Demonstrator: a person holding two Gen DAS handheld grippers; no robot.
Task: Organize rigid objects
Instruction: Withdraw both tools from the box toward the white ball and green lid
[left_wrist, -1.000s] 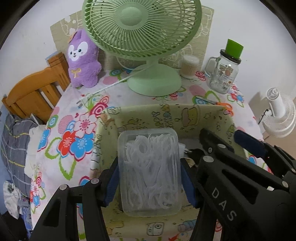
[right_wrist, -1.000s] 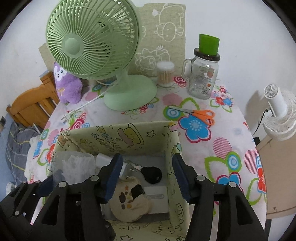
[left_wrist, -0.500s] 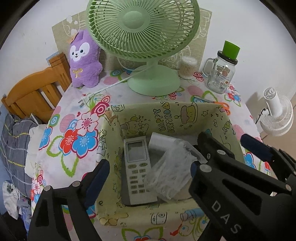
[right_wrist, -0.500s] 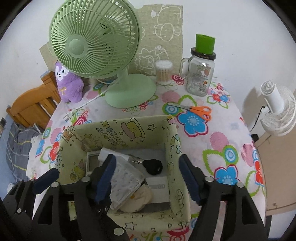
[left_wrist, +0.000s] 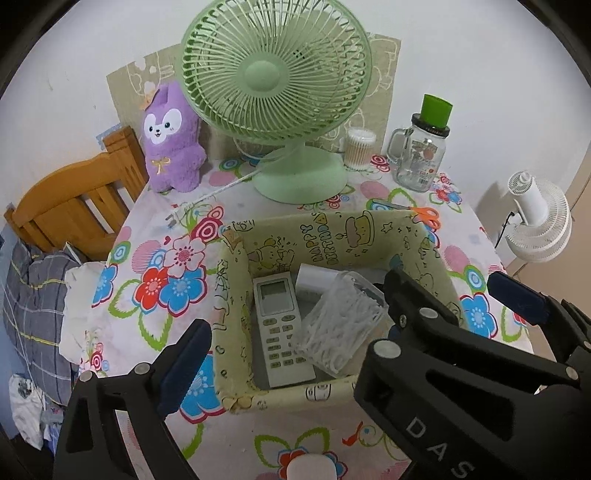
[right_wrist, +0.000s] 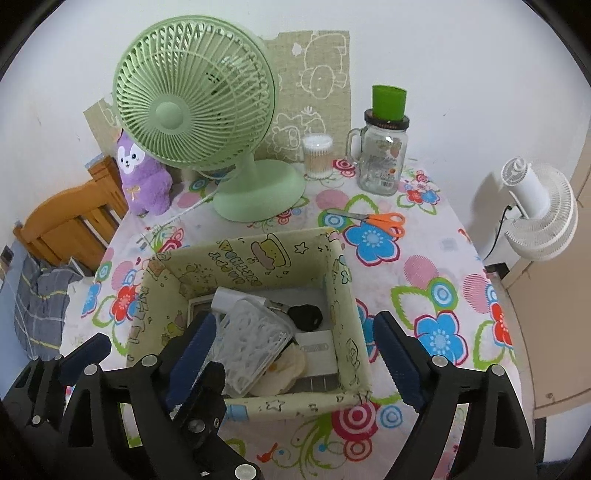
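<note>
A cartoon-print fabric basket (left_wrist: 332, 236) stands on the flowered tablecloth. Inside lie a white remote (left_wrist: 280, 328), a white adapter (left_wrist: 314, 280), and a clear plastic box of white picks (left_wrist: 340, 325) that leans tilted on the remote. A black key (right_wrist: 306, 317), a flat white box (right_wrist: 314, 343) and a beige pouch (right_wrist: 284, 373) fill the basket's right side. My left gripper (left_wrist: 291, 328) hangs above the basket, jaws opening, touching nothing. My right gripper (right_wrist: 293, 354) is beside it over the near rim, jaws also opening, with nothing gripped.
Behind the basket stand a green desk fan (right_wrist: 207, 110), a purple plush (right_wrist: 142, 177), a swab tub (right_wrist: 317, 155) and a glass jar mug with a green lid (right_wrist: 384, 162). Orange scissors (right_wrist: 380, 221) lie right of the fan. A wooden bed frame (left_wrist: 74, 206) is left, a white fan (right_wrist: 535, 210) right.
My left gripper let go of the clear box, which now rests tilted in the basket. Both grippers' jaws spread wider, and both drew up and back from the basket.
</note>
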